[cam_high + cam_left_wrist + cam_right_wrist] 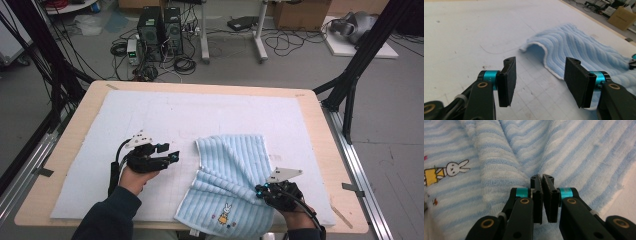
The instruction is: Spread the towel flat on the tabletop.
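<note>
Pale mat covers the desk [70,165]. Blue towel [235,165] lies rumpled near-right. My right gripper [260,190] pinches its near-right fold; left gripper [172,157] gapes empty, the free far-left corner just right of it.

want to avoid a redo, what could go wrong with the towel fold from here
The right gripper has its fingers shut on a thin pinch of the light blue striped terry towel, so the fabric could slip out when pulled. The left gripper is open beside the towel, holding nothing, so a one-sided pull may drag or bunch the cloth. The towel's near edge hangs past the white mat and could slide off.
</note>
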Tool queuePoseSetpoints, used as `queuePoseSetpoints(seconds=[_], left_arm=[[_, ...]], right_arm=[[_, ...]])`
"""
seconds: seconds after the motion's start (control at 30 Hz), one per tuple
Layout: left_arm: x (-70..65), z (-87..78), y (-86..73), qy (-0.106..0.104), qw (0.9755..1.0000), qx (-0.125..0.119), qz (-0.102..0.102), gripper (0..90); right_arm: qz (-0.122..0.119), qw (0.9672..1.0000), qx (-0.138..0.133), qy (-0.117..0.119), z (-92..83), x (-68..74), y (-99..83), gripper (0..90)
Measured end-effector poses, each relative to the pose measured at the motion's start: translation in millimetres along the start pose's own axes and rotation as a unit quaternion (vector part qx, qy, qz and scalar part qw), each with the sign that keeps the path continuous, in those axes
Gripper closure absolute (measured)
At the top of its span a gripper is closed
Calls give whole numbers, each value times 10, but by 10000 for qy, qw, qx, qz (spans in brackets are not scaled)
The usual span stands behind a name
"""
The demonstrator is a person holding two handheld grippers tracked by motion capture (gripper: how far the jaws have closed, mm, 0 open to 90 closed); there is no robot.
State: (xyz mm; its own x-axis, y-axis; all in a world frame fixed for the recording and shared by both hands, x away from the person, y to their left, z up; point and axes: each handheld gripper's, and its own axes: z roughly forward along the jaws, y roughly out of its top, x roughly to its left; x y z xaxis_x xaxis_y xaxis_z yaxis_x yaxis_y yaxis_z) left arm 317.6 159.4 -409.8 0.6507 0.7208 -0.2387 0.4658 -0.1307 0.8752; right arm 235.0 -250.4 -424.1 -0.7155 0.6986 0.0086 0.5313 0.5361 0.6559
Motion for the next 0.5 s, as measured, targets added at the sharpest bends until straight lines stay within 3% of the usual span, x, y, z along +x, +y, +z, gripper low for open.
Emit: queuePoseSetpoints(seconds=[0.03,0.1,0.17,0.2,0.23,0.27,0.3,0.37,0.5], left_arm=[[0,0,0,0,10000,0,0,437],[35,81,26,44,10000,10,-35,440],[45,117,33,61,10000,1,-65,441],[59,161,47,76,9999,-36,-78,451],[59,161,47,76,9999,-36,-78,454],[86,215,57,94,9997,-119,-192,463],[101,247,74,126,9997,-59,-188,465],[116,312,104,109,9994,-161,-292,476],[177,420,159,169,9981,-328,-498,498]], right_arm=[[44,10000,-42,55,-16,-13,-4,822],[174,9995,-260,8,-46,-52,-2,681],[296,9988,-403,-2,-63,-74,4,628],[426,9963,-724,-154,-87,-140,37,567],[426,9963,-724,-154,-87,-140,37,567],[573,9938,-903,-290,-95,-197,78,505],[587,9931,-958,-333,-92,-222,92,500],[647,9916,-1058,-372,-83,-270,129,479],[590,9917,-1078,-369,-37,-288,193,469]])
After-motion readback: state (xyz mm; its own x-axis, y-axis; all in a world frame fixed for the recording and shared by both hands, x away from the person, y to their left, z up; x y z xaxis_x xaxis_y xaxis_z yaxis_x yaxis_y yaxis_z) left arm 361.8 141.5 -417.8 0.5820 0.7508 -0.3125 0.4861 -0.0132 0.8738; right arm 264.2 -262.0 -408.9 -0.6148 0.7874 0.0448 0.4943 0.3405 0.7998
